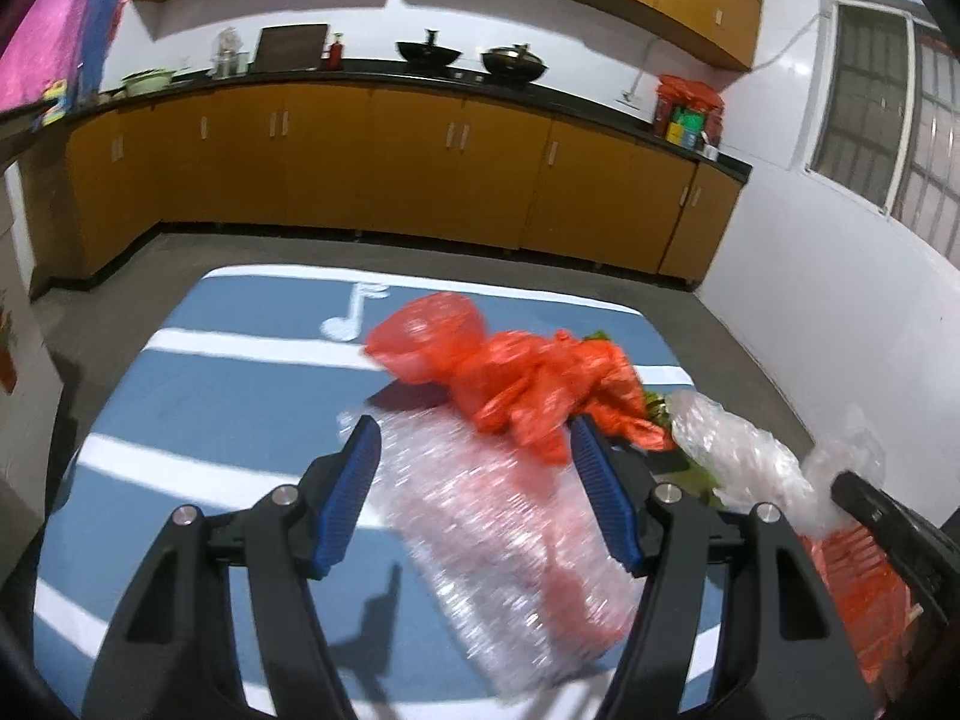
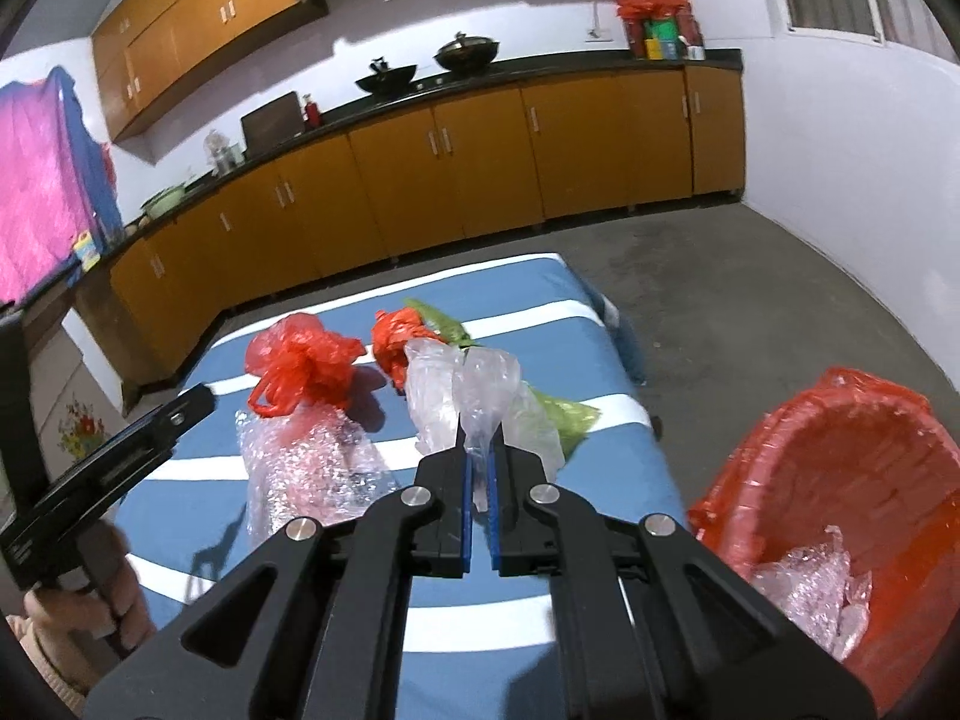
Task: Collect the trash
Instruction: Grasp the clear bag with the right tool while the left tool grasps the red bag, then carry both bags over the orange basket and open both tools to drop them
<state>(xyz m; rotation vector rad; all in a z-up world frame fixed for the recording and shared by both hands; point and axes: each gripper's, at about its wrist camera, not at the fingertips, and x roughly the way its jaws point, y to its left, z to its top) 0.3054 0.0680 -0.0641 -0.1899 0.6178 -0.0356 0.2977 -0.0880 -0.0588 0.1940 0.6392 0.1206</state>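
On blue table | R tool pinching clear bag | L tool spread over bubble wrap | red-lined bin right

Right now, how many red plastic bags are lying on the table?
2: one red bag atop the bubble wrap, another behind the clear plastic. More may be hidden.

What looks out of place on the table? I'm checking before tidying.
Loose trash litters the blue striped table: crumpled red bag, bubble wrap, green bag. The right gripper pinches clear plastic.
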